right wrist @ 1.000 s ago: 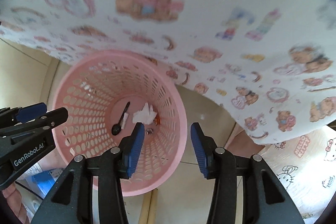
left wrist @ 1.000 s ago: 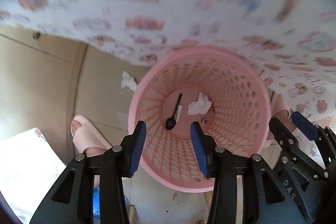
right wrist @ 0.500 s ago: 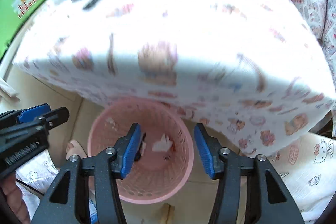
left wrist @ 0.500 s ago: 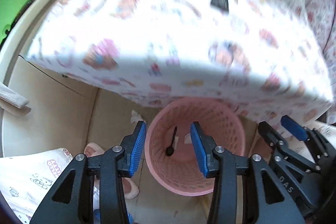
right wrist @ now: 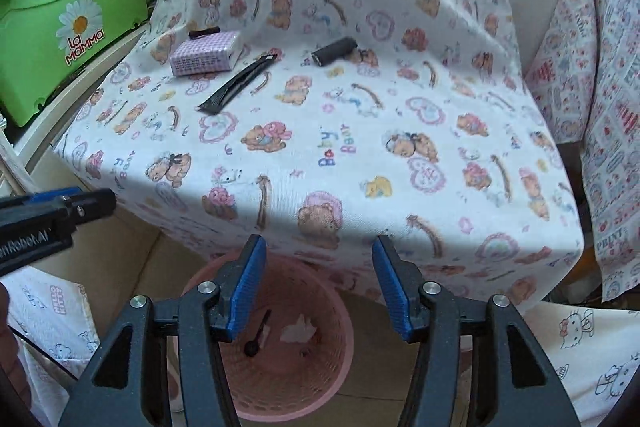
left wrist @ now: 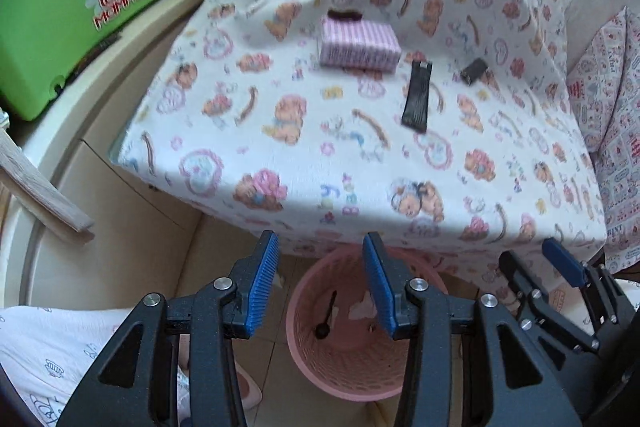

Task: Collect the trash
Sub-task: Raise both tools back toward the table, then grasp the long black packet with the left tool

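Observation:
On the floor against the table stands a pink perforated basket (left wrist: 348, 379) (right wrist: 288, 395). It holds a black plastic spoon (left wrist: 326, 315) (right wrist: 258, 335) and a crumpled white tissue (right wrist: 298, 327). My left gripper (left wrist: 320, 283) hovers open and empty above the basket, and so does my right gripper (right wrist: 320, 287). Further back on the table lie a flat black wrapper (left wrist: 418, 99) (right wrist: 236, 83), a small dark roll (left wrist: 474, 71) (right wrist: 334, 51) and a pink striped packet (left wrist: 358, 45) (right wrist: 206, 53). Each gripper shows at the edge of the other's view.
A bear-print cloth covers the table (left wrist: 320, 147) (right wrist: 360, 107) and hangs over its front edge above the basket. A green bin (left wrist: 80, 7) (right wrist: 60, 7) stands at the back left. A wooden slat (left wrist: 44, 195) juts in at the left. Patterned fabric (right wrist: 600, 107) hangs at the right.
Both grippers have risen from just over the basket and tilted up, so the table top with its items has come into view. The right jaws stand a little wider.

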`<act>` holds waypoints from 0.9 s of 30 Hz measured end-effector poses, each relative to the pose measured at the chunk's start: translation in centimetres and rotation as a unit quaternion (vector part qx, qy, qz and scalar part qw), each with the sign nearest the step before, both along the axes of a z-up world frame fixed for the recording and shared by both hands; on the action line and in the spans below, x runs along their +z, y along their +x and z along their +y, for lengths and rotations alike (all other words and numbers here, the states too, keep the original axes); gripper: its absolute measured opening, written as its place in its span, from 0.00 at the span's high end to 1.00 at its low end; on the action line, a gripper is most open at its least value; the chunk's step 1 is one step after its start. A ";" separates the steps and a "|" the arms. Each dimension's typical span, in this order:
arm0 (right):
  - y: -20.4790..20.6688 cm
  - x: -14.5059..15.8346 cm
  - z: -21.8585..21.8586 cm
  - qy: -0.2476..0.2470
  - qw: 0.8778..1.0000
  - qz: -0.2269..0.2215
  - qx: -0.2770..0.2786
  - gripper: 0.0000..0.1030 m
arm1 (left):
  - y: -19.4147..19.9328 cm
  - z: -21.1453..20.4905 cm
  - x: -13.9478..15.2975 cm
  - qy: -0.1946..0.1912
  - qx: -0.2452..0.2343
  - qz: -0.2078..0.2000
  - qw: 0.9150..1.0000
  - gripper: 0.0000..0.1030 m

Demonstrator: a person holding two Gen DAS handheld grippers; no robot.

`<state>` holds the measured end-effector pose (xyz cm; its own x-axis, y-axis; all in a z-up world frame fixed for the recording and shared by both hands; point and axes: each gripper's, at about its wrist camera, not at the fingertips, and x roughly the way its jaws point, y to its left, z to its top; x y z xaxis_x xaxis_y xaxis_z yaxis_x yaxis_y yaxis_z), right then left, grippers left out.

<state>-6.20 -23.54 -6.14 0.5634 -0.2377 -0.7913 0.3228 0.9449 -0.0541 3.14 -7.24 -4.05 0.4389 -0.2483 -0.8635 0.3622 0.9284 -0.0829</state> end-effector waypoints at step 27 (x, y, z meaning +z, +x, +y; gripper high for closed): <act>0.3 5.0 -2.5 0.005 0.996 -0.090 -0.024 0.43 | 2.9 -8.0 0.9 0.017 -0.099 -0.095 0.990 0.52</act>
